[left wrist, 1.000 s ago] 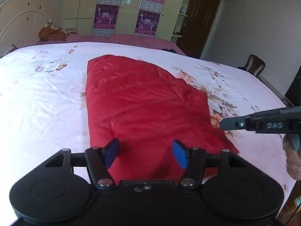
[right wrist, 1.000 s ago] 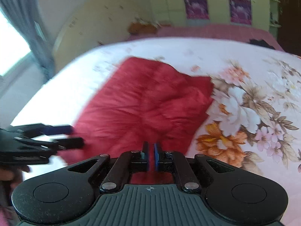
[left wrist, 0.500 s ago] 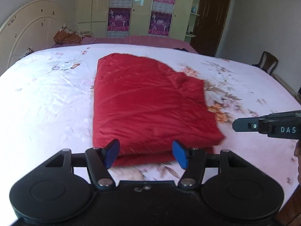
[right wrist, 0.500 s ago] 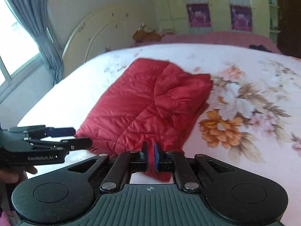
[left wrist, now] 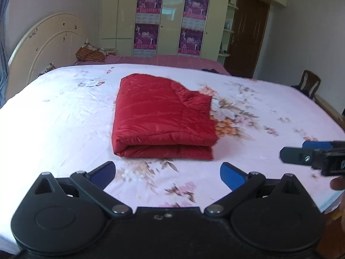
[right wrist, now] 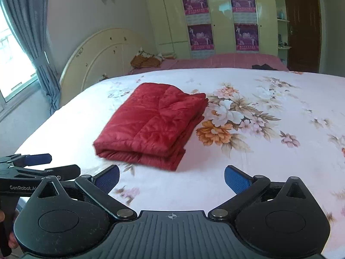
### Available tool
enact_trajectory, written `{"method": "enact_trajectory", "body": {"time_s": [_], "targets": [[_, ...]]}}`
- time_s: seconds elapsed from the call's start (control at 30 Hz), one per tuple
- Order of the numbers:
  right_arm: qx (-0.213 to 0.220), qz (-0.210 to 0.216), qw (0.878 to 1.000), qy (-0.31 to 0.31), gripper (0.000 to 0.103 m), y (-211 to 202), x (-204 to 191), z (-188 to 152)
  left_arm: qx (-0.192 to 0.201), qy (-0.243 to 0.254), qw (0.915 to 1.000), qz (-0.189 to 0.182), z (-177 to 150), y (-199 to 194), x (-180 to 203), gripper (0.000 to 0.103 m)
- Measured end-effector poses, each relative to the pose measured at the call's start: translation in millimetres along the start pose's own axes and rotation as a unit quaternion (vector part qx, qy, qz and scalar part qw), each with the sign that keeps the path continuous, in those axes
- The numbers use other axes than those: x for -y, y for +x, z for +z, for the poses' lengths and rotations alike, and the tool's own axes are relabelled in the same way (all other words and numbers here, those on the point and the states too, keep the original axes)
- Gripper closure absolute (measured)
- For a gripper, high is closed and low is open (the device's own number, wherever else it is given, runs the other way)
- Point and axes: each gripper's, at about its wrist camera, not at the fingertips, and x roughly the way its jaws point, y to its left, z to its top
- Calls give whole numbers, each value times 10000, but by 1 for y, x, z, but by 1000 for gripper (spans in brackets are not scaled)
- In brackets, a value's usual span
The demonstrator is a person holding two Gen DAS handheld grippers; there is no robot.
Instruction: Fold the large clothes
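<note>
Red and puffy, the coat (left wrist: pixel 163 116) lies folded flat in the middle of the bed (left wrist: pixel 54 129); a second ago our right tongs (right wrist: pixel 171 179) were pinched shut right at its near edge, and now they are spread wide and hold nothing; our left tongs (left wrist: pixel 168 173) are spread wider than before, empty too; both have pulled back, so bare sheet shows between the blue tips and the coat. Only the right view shows the window (right wrist: pixel 13 64) and curtain (right wrist: pixel 28 43); only the left view shows the chair (left wrist: pixel 308 85) past the far bed edge. Wide sheet lies on every side of the coat.
</note>
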Motion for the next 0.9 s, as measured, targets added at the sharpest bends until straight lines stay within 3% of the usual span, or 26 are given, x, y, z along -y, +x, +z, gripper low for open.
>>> {"method": "enact_trajectory", "body": {"time_s": [0.2,0.4,0.9], "targets": [[82,-199,9998,30,1,-33,-15,-17,167,-293,9994,-15,-13,-35,5,0],[133,-267,9995,-88,1,-49,-24,-23,348,-174,9992,55,-13,-53,11,0],[237,-408,9989,13,1,-64,-16,-28,448,-32,9990,-29,-15,-62,23,0]]}}
